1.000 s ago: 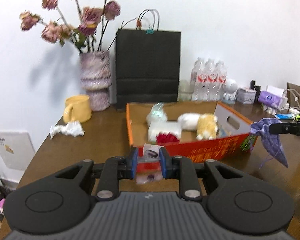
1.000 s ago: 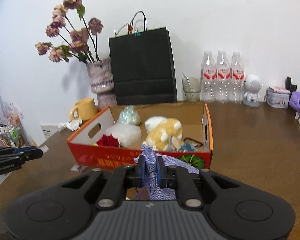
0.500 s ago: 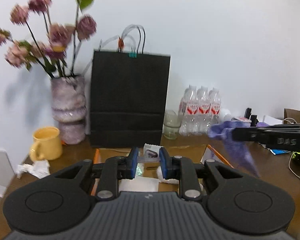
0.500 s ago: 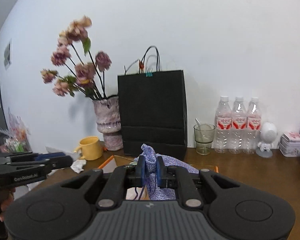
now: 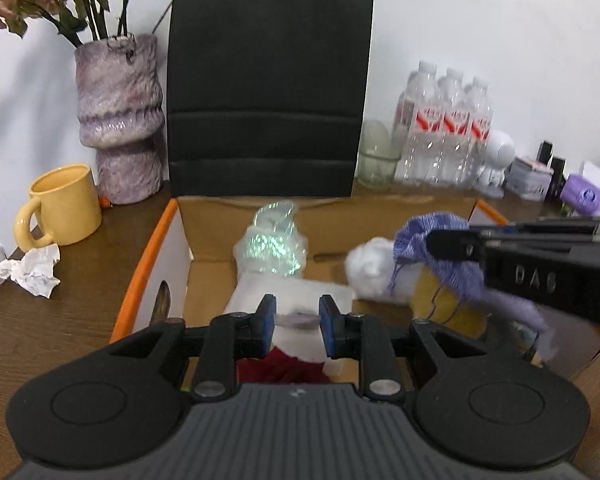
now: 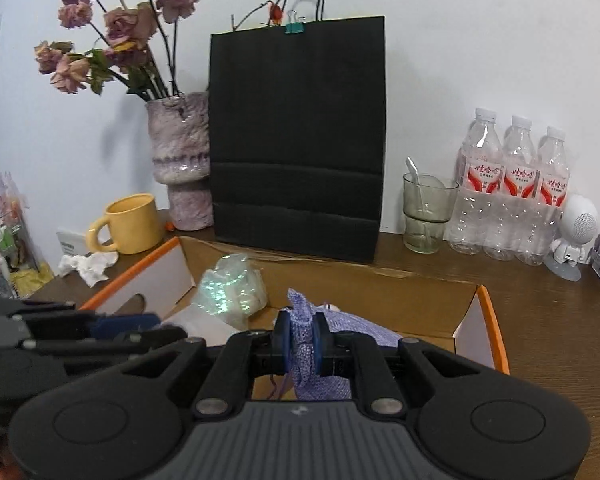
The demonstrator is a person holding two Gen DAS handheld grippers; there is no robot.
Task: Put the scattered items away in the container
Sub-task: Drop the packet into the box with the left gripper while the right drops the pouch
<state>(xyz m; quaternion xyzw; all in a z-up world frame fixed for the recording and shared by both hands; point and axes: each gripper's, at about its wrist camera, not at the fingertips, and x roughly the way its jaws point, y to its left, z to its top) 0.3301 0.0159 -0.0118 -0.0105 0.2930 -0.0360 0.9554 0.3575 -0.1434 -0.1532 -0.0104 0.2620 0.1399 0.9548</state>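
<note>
The orange cardboard box point(image 5: 148, 264) holds an iridescent plastic bag point(image 5: 274, 244), a white packet point(image 5: 296, 292), a red item point(image 5: 280, 364), white fluff point(image 5: 370, 268) and a yellow plush point(image 5: 440, 300). My left gripper point(image 5: 296, 322) is over the box with its jaws a little apart; a blurred greyish thing shows between them, and I cannot tell if it is held. My right gripper point(image 6: 300, 344) is shut on a purple knit pouch point(image 6: 304, 344) above the box point(image 6: 488, 320). The pouch also hangs from the right gripper in the left wrist view point(image 5: 456, 264).
A black paper bag point(image 5: 270, 84), a vase of dried roses point(image 5: 120, 120) and a yellow mug point(image 5: 64, 204) stand behind the box. A crumpled tissue point(image 5: 24, 272) lies at the left. A glass point(image 6: 428, 212), water bottles point(image 6: 512, 192) and a white figure point(image 6: 572, 236) stand at the right.
Both grippers have tipped down over the open box. The left jaws have widened and the small clear packet they held is no longer clearly gripped. The right still holds the pouch.
</note>
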